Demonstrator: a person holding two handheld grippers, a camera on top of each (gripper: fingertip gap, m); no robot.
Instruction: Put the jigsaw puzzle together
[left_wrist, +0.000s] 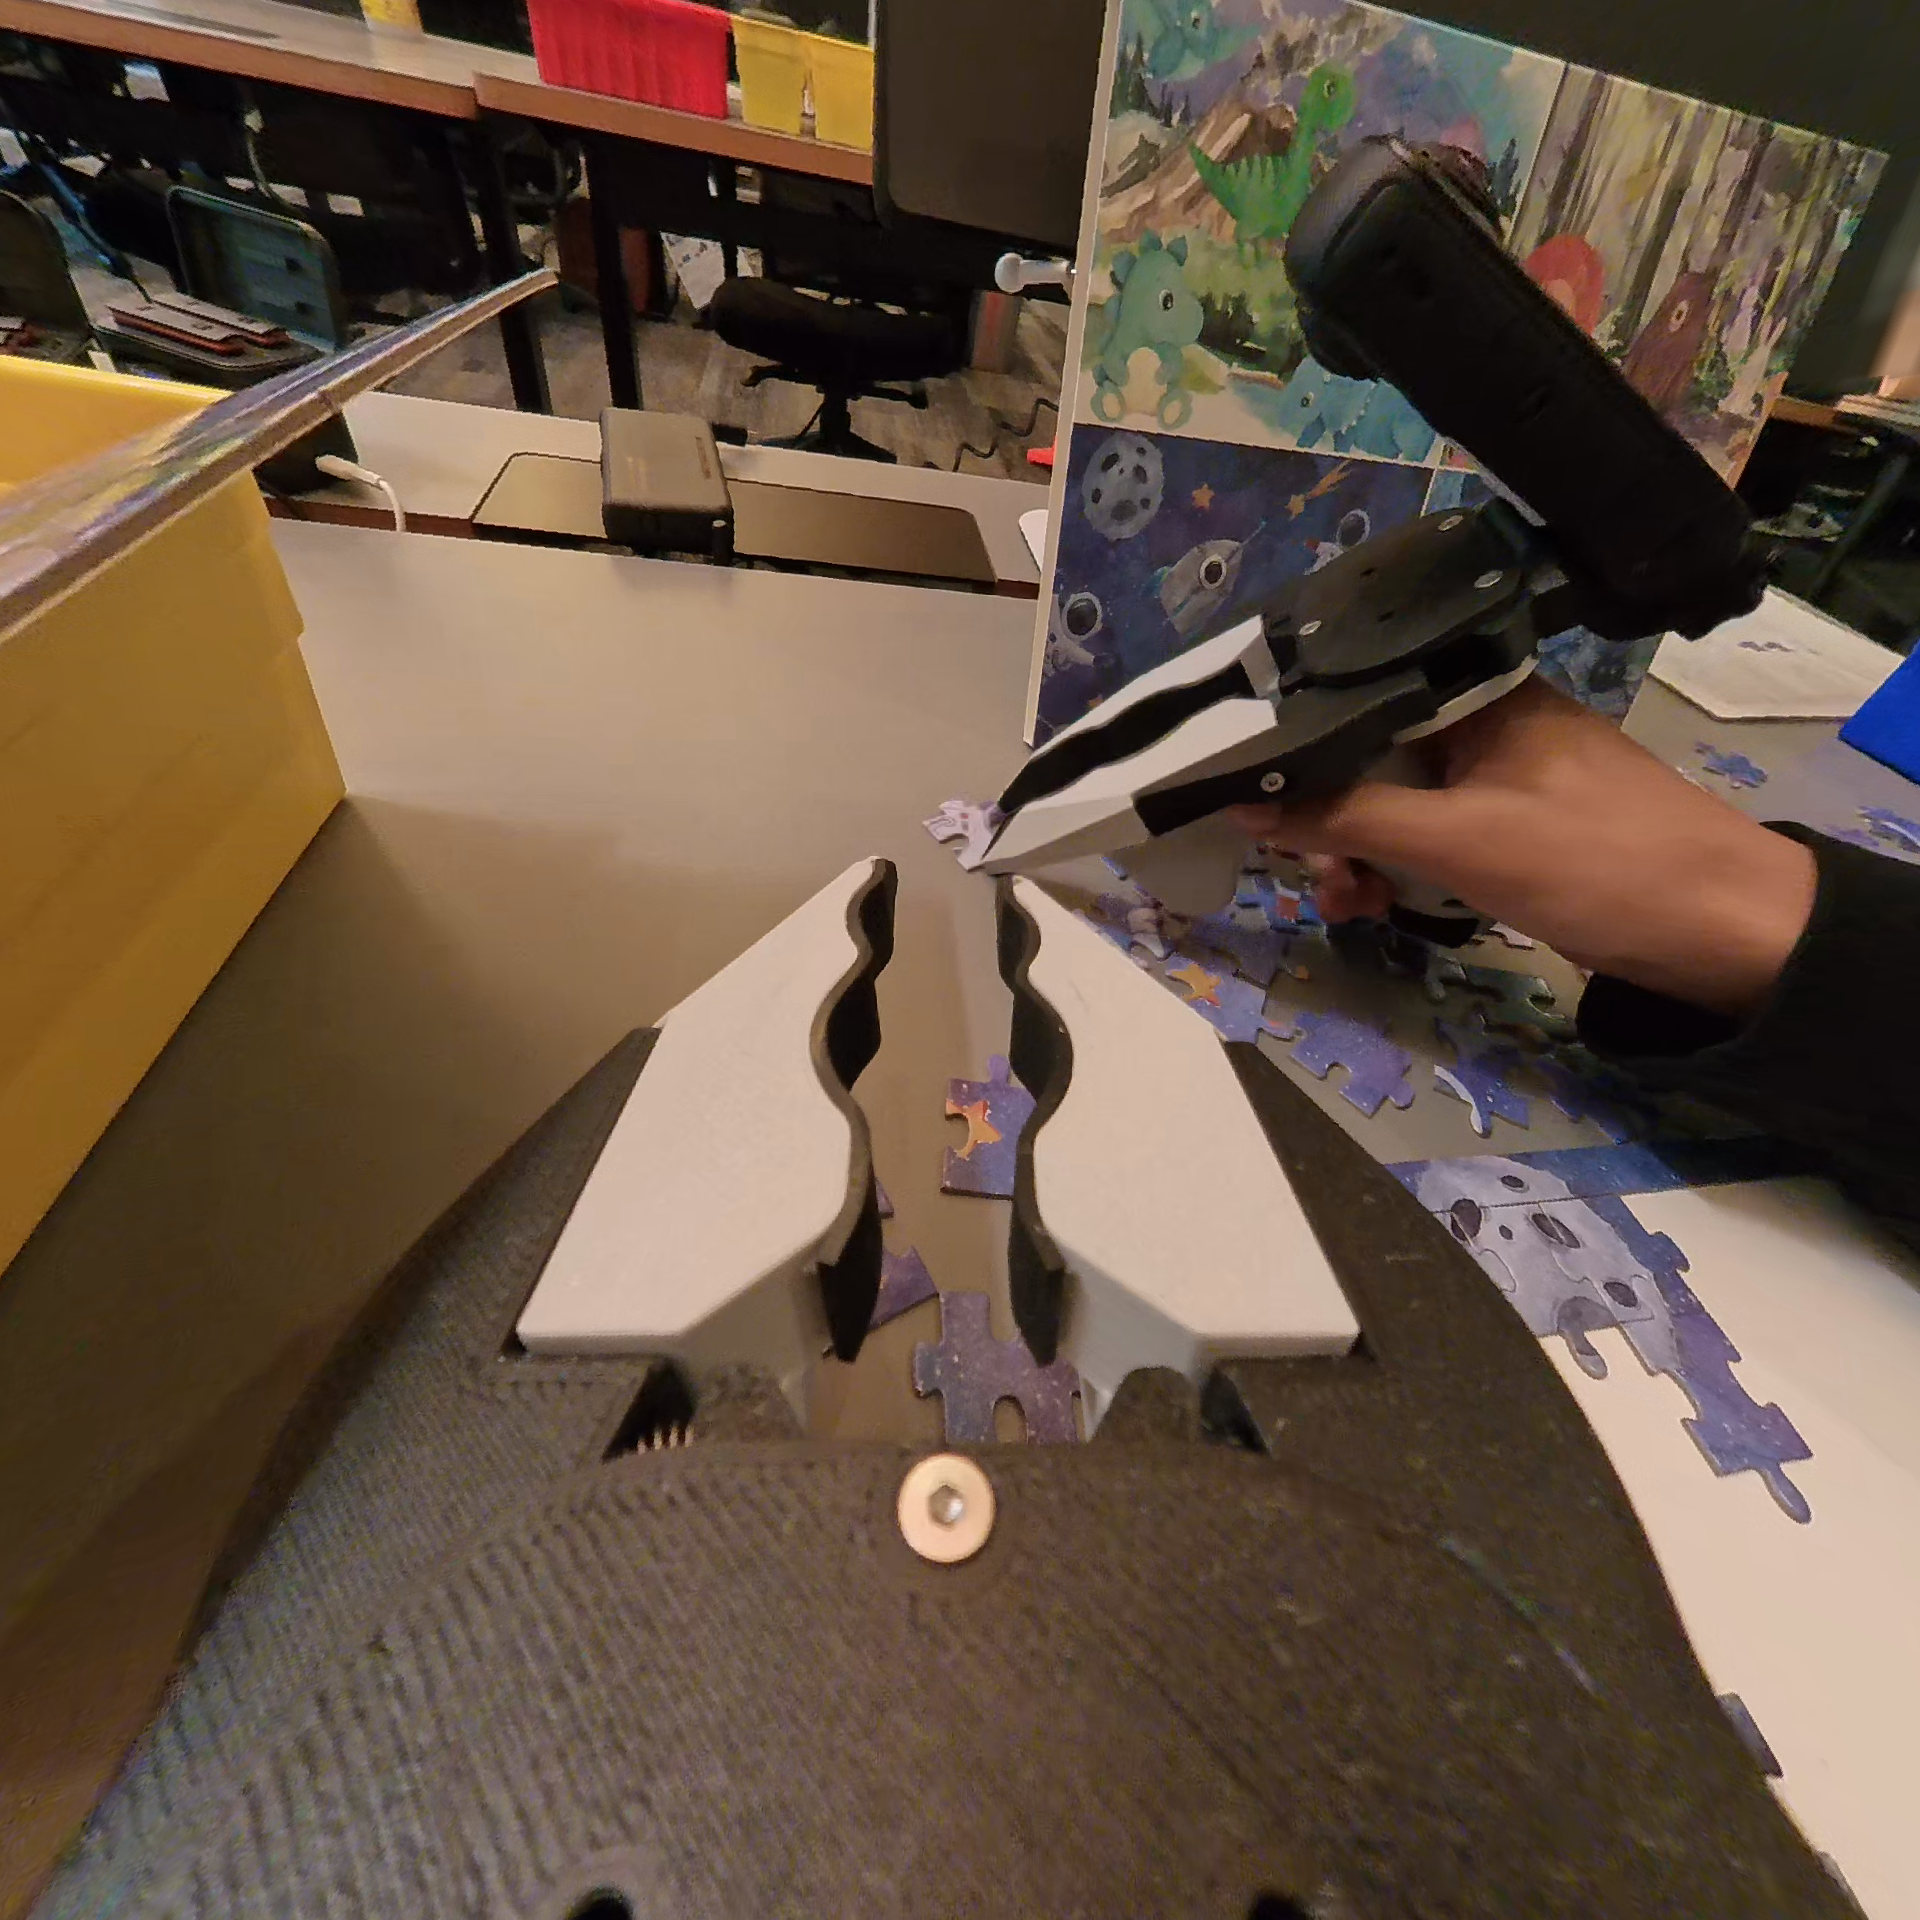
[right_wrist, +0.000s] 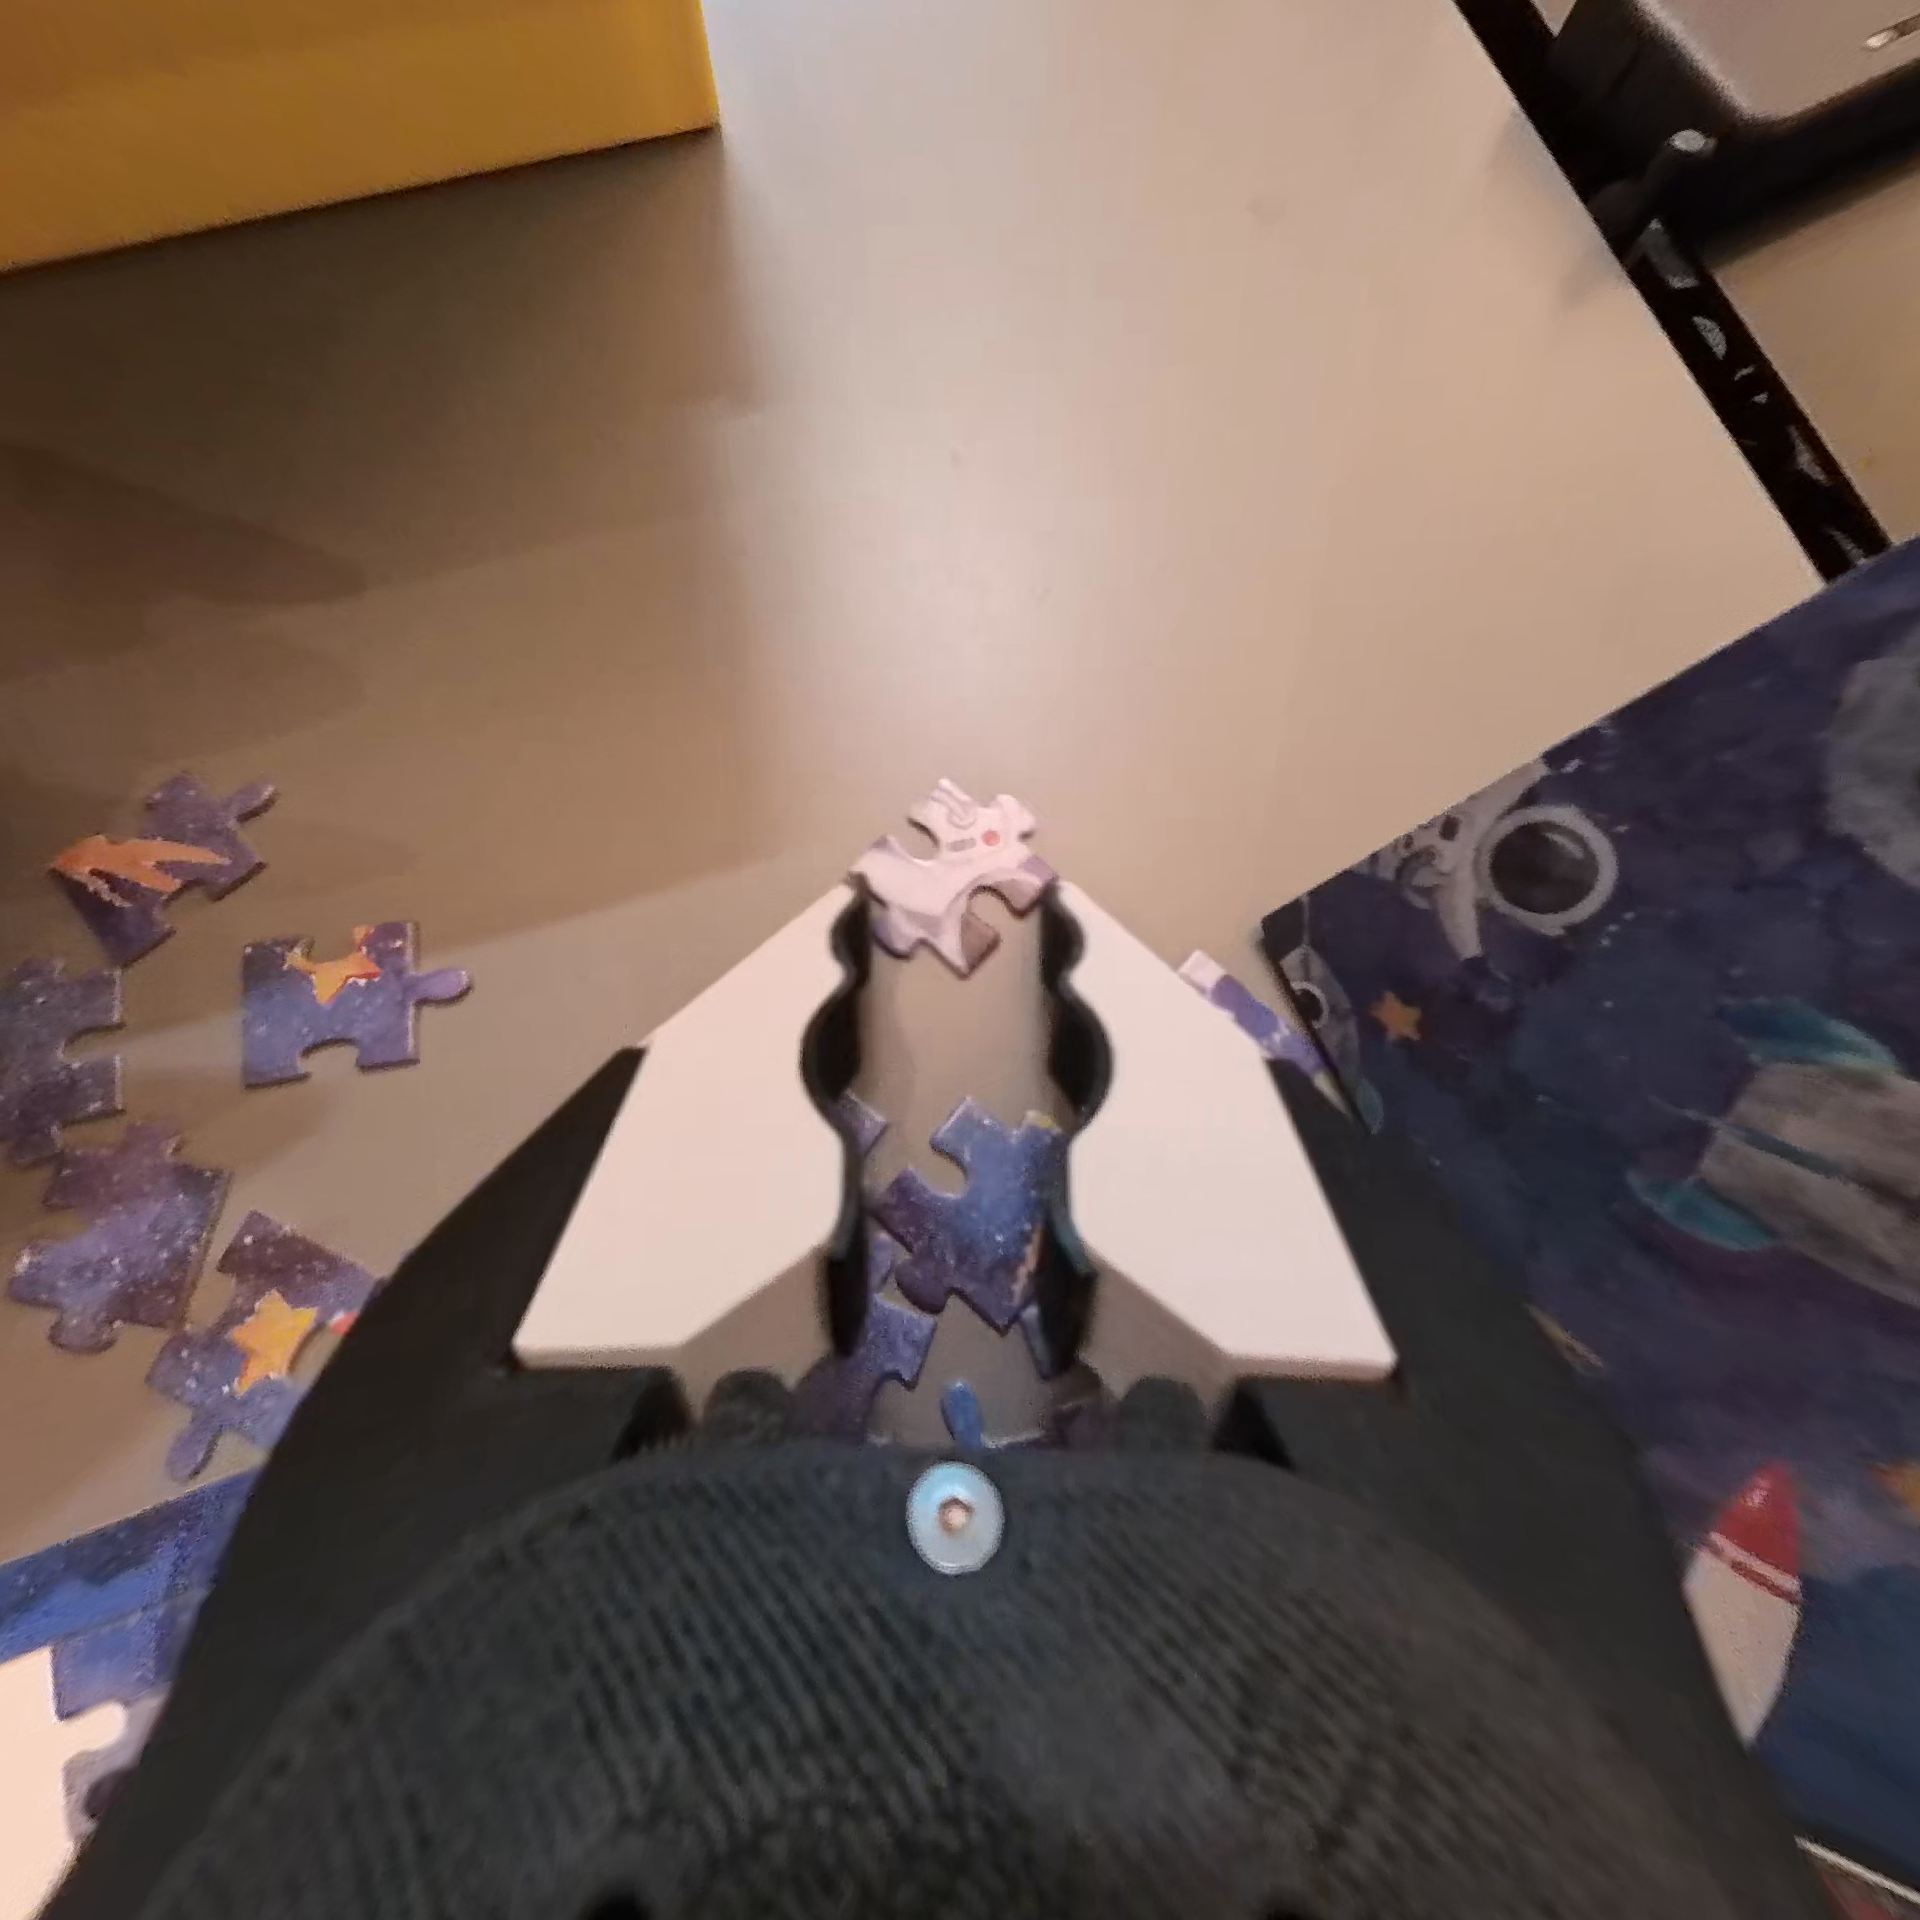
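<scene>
Right wrist view first, and the pale puzzle piece (right_wrist: 961, 847) sits right at the tips of the right gripper (right_wrist: 951, 894); the jaws are closed in on it, one tip at each side edge, with most of the piece poking out beyond them; it looks tipped up slightly off the tabletop (right_wrist: 1039, 416), though how far it clears the surface is hard to say; I'd judge it very light, thin, flat card, stiff enough to hold its shape but easy to bend or crease at the tabs; the printed face looks smooth and could slip, so the opposite edges across the solid body are the place to pinch, not a tab or a notch; with so little of it between the tips, it may well pivot; over in the left wrist view, the same gripper comes in low from the right in a hand (left_wrist: 1538, 831), tips down near the tabletop; the left gripper (left_wrist: 945, 873) hovers just beside it with jaws parted and nothing between them; loose blue pieces (right_wrist: 343, 1003) lie scattered nearby, a joined section (left_wrist: 1621, 1278) lies to the right, a yellow bin (left_wrist: 125, 727) stands well apart on the left, and a picture board (left_wrist: 1299, 312) stands upright behind.
</scene>
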